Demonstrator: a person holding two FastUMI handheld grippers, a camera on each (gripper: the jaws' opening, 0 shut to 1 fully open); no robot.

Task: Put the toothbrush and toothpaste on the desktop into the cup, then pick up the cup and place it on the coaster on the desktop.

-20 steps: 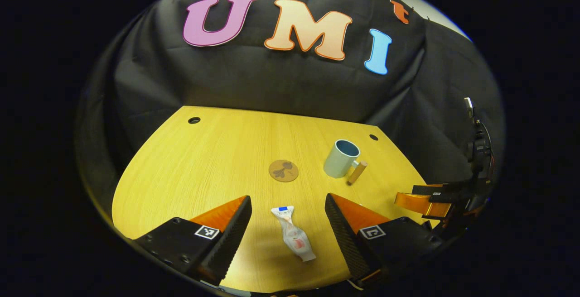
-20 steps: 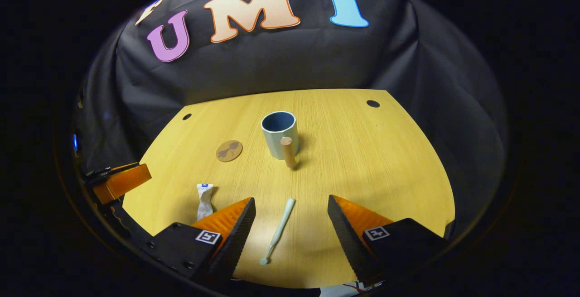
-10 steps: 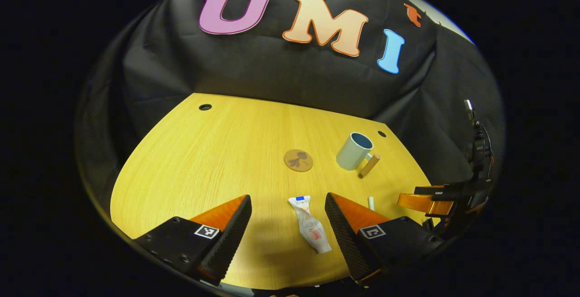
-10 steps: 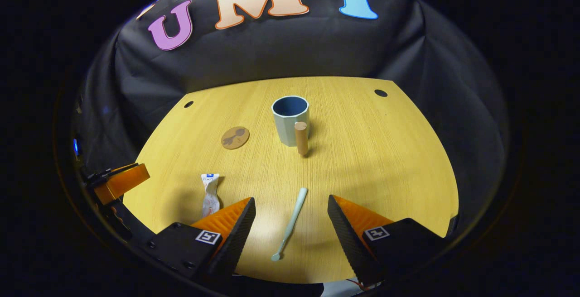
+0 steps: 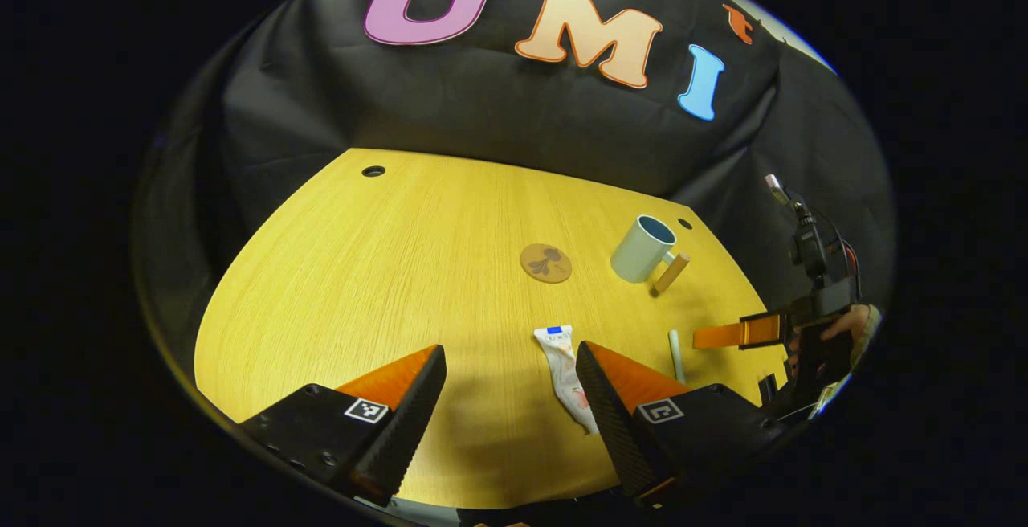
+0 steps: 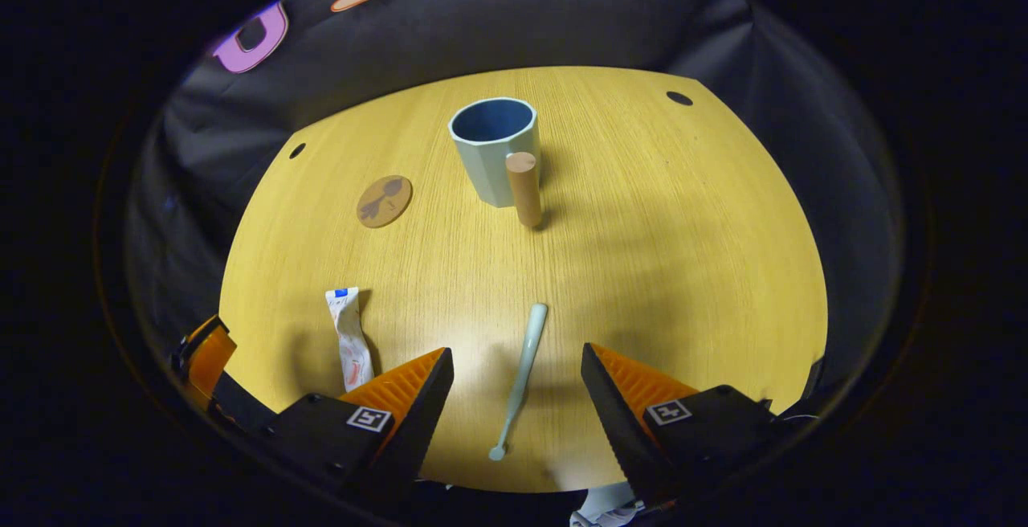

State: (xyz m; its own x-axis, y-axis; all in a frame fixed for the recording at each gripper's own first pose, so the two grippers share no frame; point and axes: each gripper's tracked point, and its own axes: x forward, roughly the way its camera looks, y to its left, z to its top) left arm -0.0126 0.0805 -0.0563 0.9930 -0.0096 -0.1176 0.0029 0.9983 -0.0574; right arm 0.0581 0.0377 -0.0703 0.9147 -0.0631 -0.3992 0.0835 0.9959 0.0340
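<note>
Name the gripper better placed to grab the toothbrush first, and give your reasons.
Right. The toothbrush lies between the open fingers of the right gripper; the left gripper sits off-centre beside the toothpaste.

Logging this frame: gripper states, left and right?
Left gripper: open, holding nothing; toothpaste lies beside one finger.
Right gripper: open, holding nothing; toothbrush lies between its fingers.

Each gripper has 2 wedge-shaped fingers with ridged inner faces on black blocks bearing small square black-and-white markers. The left gripper [image 5: 511, 398] shows dark screws on its left block. Far right in the left gripper view, a hand [image 5: 851, 323] wears what may be a pale cuff.
</note>
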